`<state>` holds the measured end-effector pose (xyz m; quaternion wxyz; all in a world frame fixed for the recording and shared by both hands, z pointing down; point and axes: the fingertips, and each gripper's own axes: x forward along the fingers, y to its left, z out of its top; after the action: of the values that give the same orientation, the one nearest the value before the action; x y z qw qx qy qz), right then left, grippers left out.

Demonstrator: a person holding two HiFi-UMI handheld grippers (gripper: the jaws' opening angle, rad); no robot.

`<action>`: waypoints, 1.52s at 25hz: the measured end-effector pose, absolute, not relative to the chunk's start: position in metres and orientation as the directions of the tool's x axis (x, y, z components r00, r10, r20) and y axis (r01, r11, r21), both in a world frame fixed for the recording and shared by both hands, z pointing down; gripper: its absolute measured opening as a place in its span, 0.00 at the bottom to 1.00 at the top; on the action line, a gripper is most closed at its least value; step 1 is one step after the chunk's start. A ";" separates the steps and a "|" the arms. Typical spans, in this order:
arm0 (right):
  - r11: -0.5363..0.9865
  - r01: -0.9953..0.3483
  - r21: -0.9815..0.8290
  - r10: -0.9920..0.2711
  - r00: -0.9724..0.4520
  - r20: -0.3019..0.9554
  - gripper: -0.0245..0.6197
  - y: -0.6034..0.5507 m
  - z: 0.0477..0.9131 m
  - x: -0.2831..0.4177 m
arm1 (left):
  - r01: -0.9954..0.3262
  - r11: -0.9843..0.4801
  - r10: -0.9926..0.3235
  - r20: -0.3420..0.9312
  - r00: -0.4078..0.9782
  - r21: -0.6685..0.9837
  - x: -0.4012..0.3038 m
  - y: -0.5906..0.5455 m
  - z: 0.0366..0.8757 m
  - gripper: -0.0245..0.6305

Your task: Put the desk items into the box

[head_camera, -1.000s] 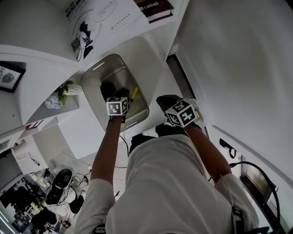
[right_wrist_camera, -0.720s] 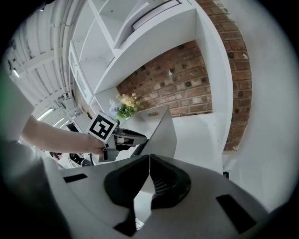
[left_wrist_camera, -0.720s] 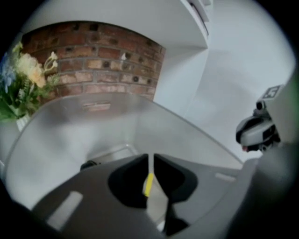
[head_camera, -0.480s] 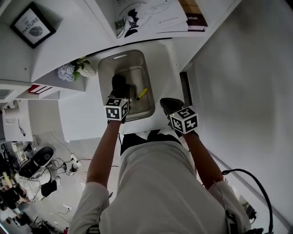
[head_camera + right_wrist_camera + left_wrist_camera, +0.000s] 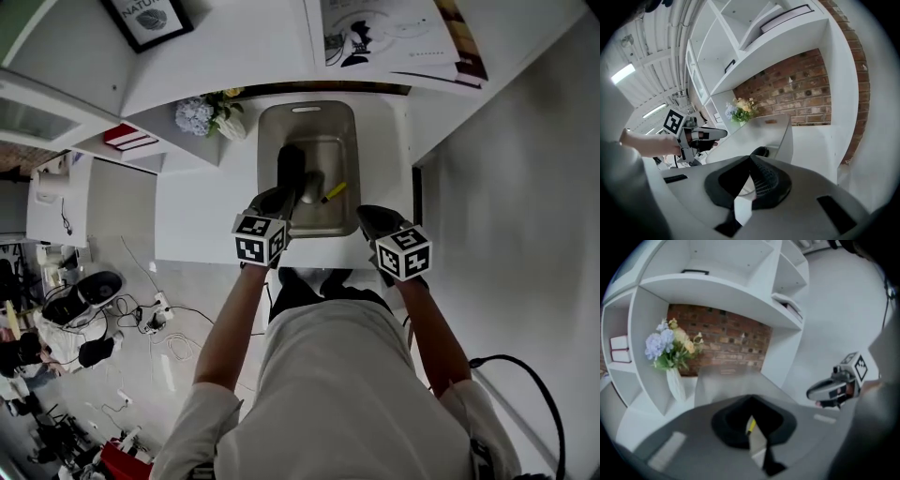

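Observation:
A translucent grey box (image 5: 342, 127) stands on the white desk under the shelves. Inside it lie a black item (image 5: 291, 164) and a yellow pen (image 5: 333, 193). My left gripper (image 5: 279, 199) hovers over the box's near left rim, shut and empty; past its tips (image 5: 752, 427) the yellow pen (image 5: 750, 425) shows. My right gripper (image 5: 367, 216) is shut with nothing in it, just right of the box's near corner. Its own view shows the box (image 5: 764, 131), the black item (image 5: 761, 151) and the left gripper (image 5: 701, 136).
A white vase of flowers (image 5: 204, 117) stands left of the box, against a brick back wall (image 5: 717, 333). Red books (image 5: 127, 139), a framed picture (image 5: 150, 17) and magazines (image 5: 394, 33) sit on the shelves. Cables lie on the floor (image 5: 169, 323).
My left gripper has risen out of the box and drawn back to its near rim. The right gripper has shifted a little. The head view has swung round, bringing the shelves square on.

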<state>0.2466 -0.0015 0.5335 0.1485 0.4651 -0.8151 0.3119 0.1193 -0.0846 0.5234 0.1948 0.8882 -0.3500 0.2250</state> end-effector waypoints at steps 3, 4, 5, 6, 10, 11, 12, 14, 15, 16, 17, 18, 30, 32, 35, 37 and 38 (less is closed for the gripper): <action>0.390 -0.846 -0.364 -0.668 -0.532 0.521 0.04 0.001 0.529 0.233 | -0.713 -0.678 -0.547 0.525 0.652 0.179 0.102 -0.075 0.514 0.04; 0.390 -0.845 -0.365 -0.669 -0.533 0.519 0.04 0.003 0.529 0.230 | -0.713 -0.680 -0.550 0.523 0.651 0.172 0.097 -0.072 0.514 0.04; 0.386 -0.845 -0.369 -0.669 -0.532 0.518 0.04 0.004 0.530 0.226 | -0.713 -0.681 -0.551 0.524 0.650 0.167 0.093 -0.070 0.515 0.04; 0.381 -0.846 -0.373 -0.669 -0.531 0.520 0.04 0.006 0.531 0.222 | -0.713 -0.681 -0.551 0.526 0.648 0.165 0.088 -0.068 0.517 0.04; 0.380 -0.849 -0.368 -0.665 -0.527 0.530 0.04 0.014 0.532 0.200 | -0.714 -0.680 -0.558 0.512 0.653 0.169 0.065 -0.056 0.510 0.04; 0.381 -0.849 -0.365 -0.665 -0.526 0.530 0.04 0.015 0.530 0.194 | -0.713 -0.681 -0.560 0.508 0.655 0.168 0.060 -0.053 0.508 0.04; 0.382 -0.850 -0.364 -0.665 -0.526 0.530 0.04 0.018 0.528 0.188 | -0.712 -0.682 -0.561 0.505 0.657 0.168 0.054 -0.049 0.506 0.04; 0.387 -0.850 -0.358 -0.665 -0.526 0.530 0.04 0.023 0.524 0.176 | -0.710 -0.683 -0.563 0.497 0.660 0.170 0.043 -0.041 0.503 0.04; 0.391 -0.851 -0.352 -0.664 -0.525 0.532 0.04 0.027 0.522 0.171 | -0.710 -0.683 -0.564 0.493 0.662 0.172 0.038 -0.037 0.502 0.04; 0.393 -0.852 -0.346 -0.664 -0.523 0.534 0.04 0.030 0.521 0.165 | -0.710 -0.683 -0.566 0.488 0.664 0.175 0.033 -0.033 0.501 0.04; 0.392 -0.854 -0.341 -0.666 -0.520 0.536 0.04 0.034 0.520 0.161 | -0.709 -0.683 -0.567 0.484 0.667 0.177 0.028 -0.028 0.500 0.04; 0.389 -0.857 -0.337 -0.669 -0.515 0.536 0.04 0.038 0.520 0.156 | -0.708 -0.684 -0.567 0.480 0.669 0.179 0.023 -0.023 0.499 0.04; 0.349 -0.887 -0.301 -0.724 -0.459 0.515 0.04 0.100 0.509 0.109 | -0.682 -0.708 -0.564 0.434 0.702 0.183 -0.022 0.033 0.484 0.04; 0.338 -0.893 -0.298 -0.734 -0.448 0.510 0.04 0.112 0.507 0.106 | -0.678 -0.711 -0.559 0.434 0.706 0.186 -0.028 0.045 0.484 0.04; 0.324 -0.900 -0.292 -0.742 -0.434 0.511 0.04 0.128 0.507 0.105 | -0.669 -0.718 -0.548 0.438 0.713 0.192 -0.034 0.062 0.484 0.04; 0.319 -0.903 -0.286 -0.746 -0.426 0.512 0.04 0.135 0.507 0.106 | -0.665 -0.721 -0.542 0.441 0.716 0.193 -0.035 0.070 0.484 0.04; 0.320 -0.904 -0.285 -0.748 -0.425 0.510 0.04 0.138 0.508 0.106 | -0.666 -0.720 -0.541 0.444 0.714 0.193 -0.036 0.074 0.485 0.04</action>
<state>0.1063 0.1381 0.5076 0.1439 0.5163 -0.7995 0.2712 -0.0363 0.0741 0.4853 0.1723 0.9095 -0.3319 0.1813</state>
